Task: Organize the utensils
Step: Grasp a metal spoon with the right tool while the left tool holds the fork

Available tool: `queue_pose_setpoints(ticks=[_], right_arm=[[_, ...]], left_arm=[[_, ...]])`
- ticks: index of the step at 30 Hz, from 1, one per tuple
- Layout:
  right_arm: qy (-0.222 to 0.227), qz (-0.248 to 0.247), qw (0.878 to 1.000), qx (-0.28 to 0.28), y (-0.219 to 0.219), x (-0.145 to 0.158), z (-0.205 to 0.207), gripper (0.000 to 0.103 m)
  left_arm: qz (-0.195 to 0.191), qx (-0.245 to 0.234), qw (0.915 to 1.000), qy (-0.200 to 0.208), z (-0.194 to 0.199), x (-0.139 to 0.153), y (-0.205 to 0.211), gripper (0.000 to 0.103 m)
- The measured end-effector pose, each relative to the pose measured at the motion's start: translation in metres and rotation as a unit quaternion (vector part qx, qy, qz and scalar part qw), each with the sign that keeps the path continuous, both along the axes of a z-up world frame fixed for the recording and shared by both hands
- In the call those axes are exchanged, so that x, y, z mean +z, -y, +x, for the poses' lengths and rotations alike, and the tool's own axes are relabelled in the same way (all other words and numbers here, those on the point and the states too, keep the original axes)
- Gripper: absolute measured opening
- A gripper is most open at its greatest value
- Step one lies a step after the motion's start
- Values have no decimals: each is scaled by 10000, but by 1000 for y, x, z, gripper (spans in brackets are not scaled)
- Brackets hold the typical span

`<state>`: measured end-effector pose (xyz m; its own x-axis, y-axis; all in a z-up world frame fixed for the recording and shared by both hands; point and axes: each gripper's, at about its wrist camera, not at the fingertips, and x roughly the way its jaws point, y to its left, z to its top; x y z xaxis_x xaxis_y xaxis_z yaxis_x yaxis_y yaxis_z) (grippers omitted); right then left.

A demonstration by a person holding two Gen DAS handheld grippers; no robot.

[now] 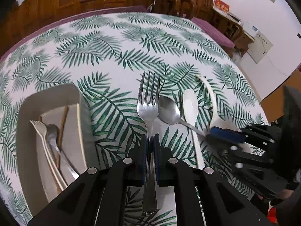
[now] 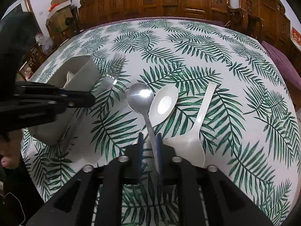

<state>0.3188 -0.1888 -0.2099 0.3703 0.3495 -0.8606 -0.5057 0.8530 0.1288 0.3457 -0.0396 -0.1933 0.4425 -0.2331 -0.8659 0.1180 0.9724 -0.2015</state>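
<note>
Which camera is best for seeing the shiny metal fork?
The left wrist view. There the metal fork fills the middle, tines up, its handle pinched between the left gripper fingers. The right wrist view shows only a faint blur of it beside the tray.

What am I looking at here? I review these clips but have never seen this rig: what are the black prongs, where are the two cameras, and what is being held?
There is no robot. A person holds a two-finger gripper in each hand, and each carries a fisheye camera that looks along its fingers.

The left-wrist picture shows the left gripper shut on a metal fork. To its left is a beige tray that already holds a few utensils. The right gripper shows at the right edge.

The right-wrist picture shows the right gripper, its jaws apart, with the handle of a metal spoon between them. Whether the pads press on it I cannot tell. Beside that spoon, on the leaf-print tablecloth, lie two white spoons.
</note>
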Motion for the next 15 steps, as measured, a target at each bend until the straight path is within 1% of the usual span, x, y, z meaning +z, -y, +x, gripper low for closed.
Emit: queue_pose_setpoints(ticks=[6,10,12,14,15], right_arm=[[-151,-78,9999,11,-6,-8,11,24],[-250,47,9997,17,-12,-6,17,24],[-229,-93,9997,39,-15,-6,17,23],[-305,-213,9993,11,-17,-11,17,25],[-319,-196,9993,3,-16,-12,16,25]], left_arm=[[-102,-3,9998,143,-11,15,-5,6],[-123,6,9997,233,-19,23,-9,6],[-133,11,9996,245,-22,24,-11,6],[-131,22,9996,246,-25,25,-15,6],[-125,29,9996,250,-27,25,-16,6]])
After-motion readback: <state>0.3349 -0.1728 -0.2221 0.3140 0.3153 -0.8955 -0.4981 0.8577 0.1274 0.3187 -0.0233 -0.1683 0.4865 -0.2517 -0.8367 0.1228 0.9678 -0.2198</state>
